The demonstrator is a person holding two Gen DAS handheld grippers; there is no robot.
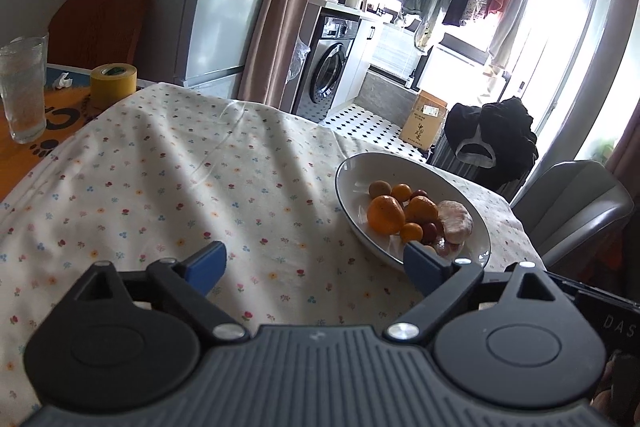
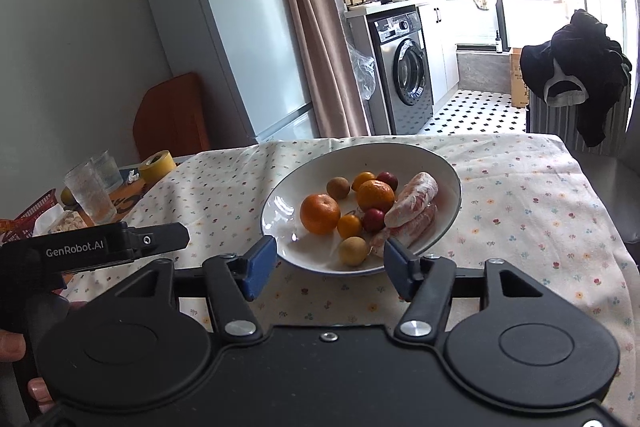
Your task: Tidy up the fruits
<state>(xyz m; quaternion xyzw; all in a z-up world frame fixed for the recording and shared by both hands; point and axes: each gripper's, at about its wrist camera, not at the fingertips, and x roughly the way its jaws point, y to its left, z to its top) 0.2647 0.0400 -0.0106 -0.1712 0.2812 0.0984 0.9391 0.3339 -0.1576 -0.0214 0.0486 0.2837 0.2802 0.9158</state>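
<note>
The fruit sits together in a white bowl (image 2: 448, 183) with a dark rim, on a floral tablecloth (image 2: 520, 211). In the bowl are two mandarins, one nearer (image 2: 320, 213) and one farther back (image 2: 375, 195), two small orange kumquats (image 2: 349, 226), two dark red fruits (image 2: 373, 219), two brownish-yellow round fruits, the nearer one (image 2: 353, 251) close to the front rim, and peeled pinkish pomelo segments (image 2: 412, 199) on the bowl's right side.

The right gripper (image 2: 329, 267) hangs just short of the bowl's near rim, its blue pads (image 2: 260, 265) spread wide, holding nothing; the bowl lies straight ahead between them.

The left gripper (image 1: 314, 265) is likewise spread wide and empty over the tablecloth (image 1: 180, 187), with the bowl (image 1: 348, 163) ahead and to its right, its right pad (image 1: 420, 267) overlapping the near rim in that view.

Far left of both claws stand a glass tumbler (image 1: 22, 87) and a yellow tape roll (image 1: 113, 81).
</note>
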